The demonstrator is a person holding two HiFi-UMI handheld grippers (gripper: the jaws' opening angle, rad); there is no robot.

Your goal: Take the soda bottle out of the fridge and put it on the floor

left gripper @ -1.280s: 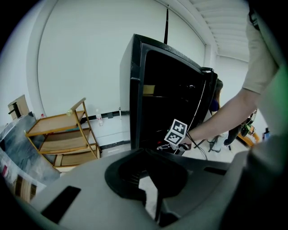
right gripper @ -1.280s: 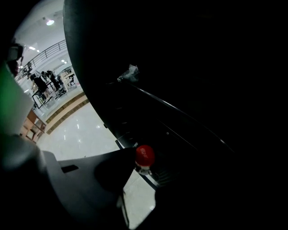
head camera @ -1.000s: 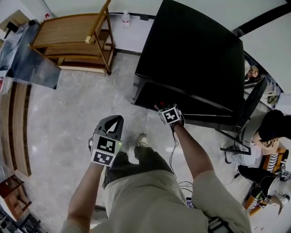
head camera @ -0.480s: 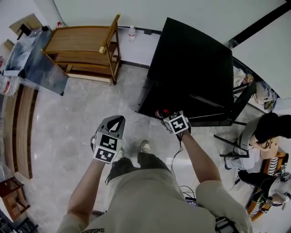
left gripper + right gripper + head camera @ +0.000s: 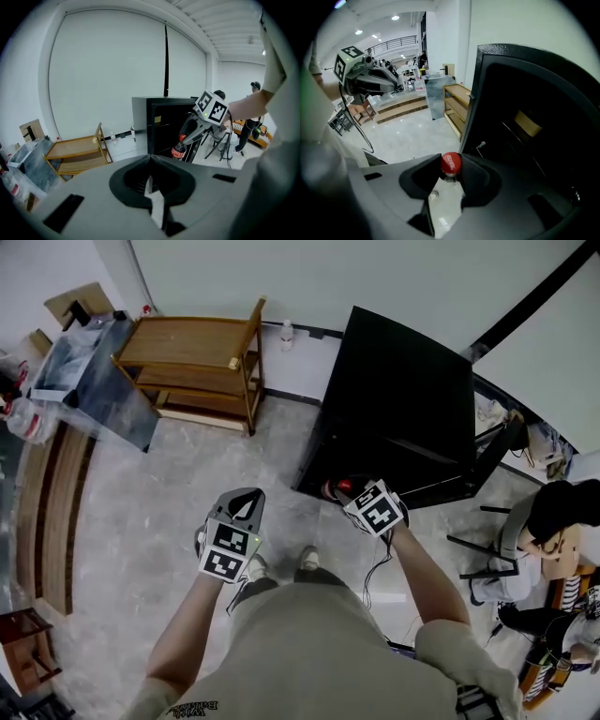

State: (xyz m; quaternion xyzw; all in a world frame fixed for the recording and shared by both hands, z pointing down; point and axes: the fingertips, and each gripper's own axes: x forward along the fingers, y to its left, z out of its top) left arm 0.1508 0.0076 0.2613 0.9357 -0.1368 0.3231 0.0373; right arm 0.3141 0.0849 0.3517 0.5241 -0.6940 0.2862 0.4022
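Just outside the open black fridge (image 5: 403, 399), the red-capped dark soda bottle (image 5: 178, 150) hung above the grey marble floor (image 5: 159, 512), its neck clamped in the right gripper (image 5: 451, 169) jaws. Further left, the left gripper (image 5: 150, 159) jaws met, empty.

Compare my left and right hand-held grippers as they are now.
The left hand-held gripper has its jaws together on nothing; the right hand-held gripper grips the soda bottle by its neck. The left hand-held gripper hangs over bare floor, while the right hand-held gripper is at the front of the black fridge. Both carry a cube with square markers.
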